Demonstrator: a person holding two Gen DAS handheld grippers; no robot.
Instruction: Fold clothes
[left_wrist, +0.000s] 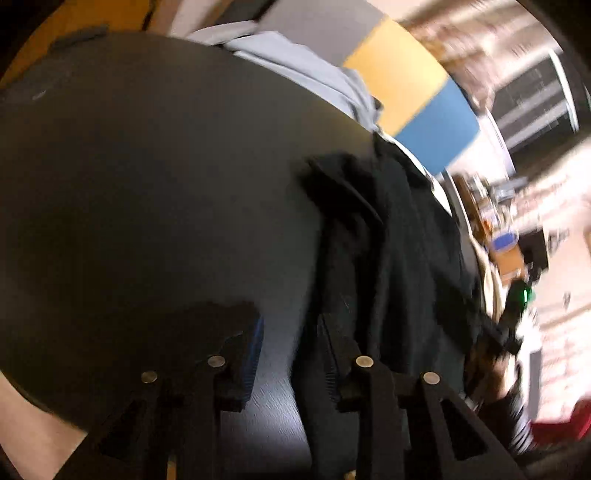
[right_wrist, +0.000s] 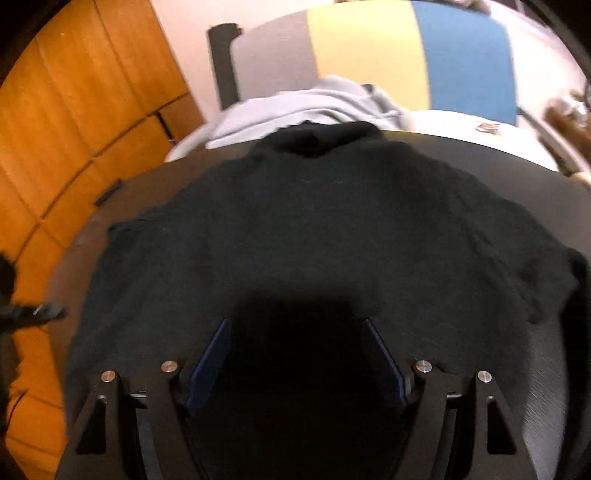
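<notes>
Black garment (right_wrist: 314, 229) lies spread on the dark table (left_wrist: 147, 184); both jaws released (pale clothing (right_wrist: 295, 107) at 12 o'clock).

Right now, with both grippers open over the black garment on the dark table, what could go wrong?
The black garment lies against the table's far edge, touching the pale grey clothing; a pull may drag both. Black cloth on the dark table hides hems, so the left gripper or right gripper might pinch the wrong layer.

both grippers (left_wrist: 291, 365) (right_wrist: 295, 363) open, angled down
</notes>
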